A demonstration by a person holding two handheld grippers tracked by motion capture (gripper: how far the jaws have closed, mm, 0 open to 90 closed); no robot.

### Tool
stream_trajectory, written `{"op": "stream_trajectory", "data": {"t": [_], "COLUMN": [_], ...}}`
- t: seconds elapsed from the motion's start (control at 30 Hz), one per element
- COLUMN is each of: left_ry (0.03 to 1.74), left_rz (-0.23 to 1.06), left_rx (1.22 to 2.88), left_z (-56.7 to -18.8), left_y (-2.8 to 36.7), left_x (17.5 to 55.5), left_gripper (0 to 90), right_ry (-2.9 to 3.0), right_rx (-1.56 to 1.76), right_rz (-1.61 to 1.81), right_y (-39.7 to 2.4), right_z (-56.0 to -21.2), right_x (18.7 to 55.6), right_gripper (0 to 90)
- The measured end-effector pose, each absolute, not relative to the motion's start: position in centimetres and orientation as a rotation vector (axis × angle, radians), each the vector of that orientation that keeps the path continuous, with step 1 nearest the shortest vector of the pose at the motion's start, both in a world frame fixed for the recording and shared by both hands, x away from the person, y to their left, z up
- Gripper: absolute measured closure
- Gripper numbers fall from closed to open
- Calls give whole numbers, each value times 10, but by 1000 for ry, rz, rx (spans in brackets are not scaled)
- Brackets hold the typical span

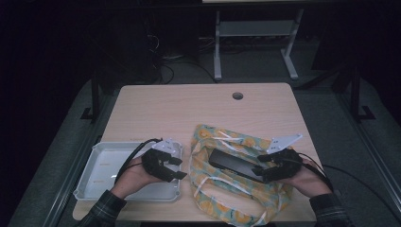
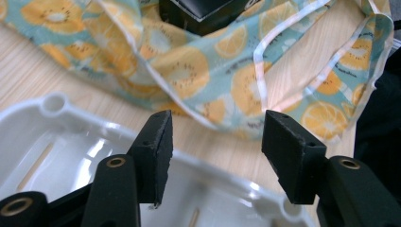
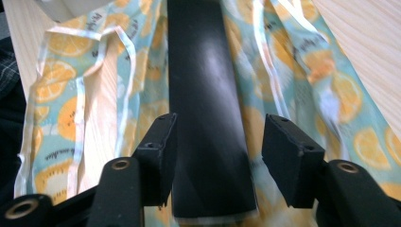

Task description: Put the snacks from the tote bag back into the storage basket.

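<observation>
A long black box (image 1: 234,164) lies on a teal cloth bag printed with orange slices (image 1: 213,189) at the front right of the wooden table (image 1: 189,109). My right gripper (image 1: 262,169) stands open at the box's right end. In the right gripper view the box (image 3: 203,94) runs between the jaws of my right gripper (image 3: 220,137), with a gap at the right-hand pad, and the bag (image 3: 293,71) spreads underneath. My left gripper (image 1: 180,168) hangs open and empty over the right rim of a white tray (image 1: 101,156). Its own view shows the left gripper (image 2: 217,137), tray (image 2: 56,142), bag (image 2: 189,71) and box corner (image 2: 203,14).
The tray sits at the table's front left corner. A round cable hole (image 1: 238,96) is near the far edge. White ribbon ties (image 1: 222,182) trail across the bag. Beyond the table stand a white metal frame (image 1: 217,52) and cables on the dark floor.
</observation>
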State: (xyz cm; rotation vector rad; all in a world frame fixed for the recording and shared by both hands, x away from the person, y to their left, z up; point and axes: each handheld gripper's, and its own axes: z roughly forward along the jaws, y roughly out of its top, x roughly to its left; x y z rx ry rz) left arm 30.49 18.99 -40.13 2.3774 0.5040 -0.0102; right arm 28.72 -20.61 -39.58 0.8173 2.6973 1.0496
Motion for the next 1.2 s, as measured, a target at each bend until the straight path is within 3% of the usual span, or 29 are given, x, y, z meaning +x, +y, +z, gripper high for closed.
{"op": "stream_trajectory", "data": {"t": [0.5,1.2], "left_ry": [597,604], "left_rz": [61,49], "left_rx": [2325,2346], "left_z": [-404,-411], "left_y": [241,240], "left_x": [283,286], "left_gripper": [394,394], "right_ry": [2775,2825], "right_rx": [741,734], "right_rz": [940,817], "right_y": [-167,-167], "right_z": [-402,-417], "right_x": [308,307], "right_gripper": [379,359]}}
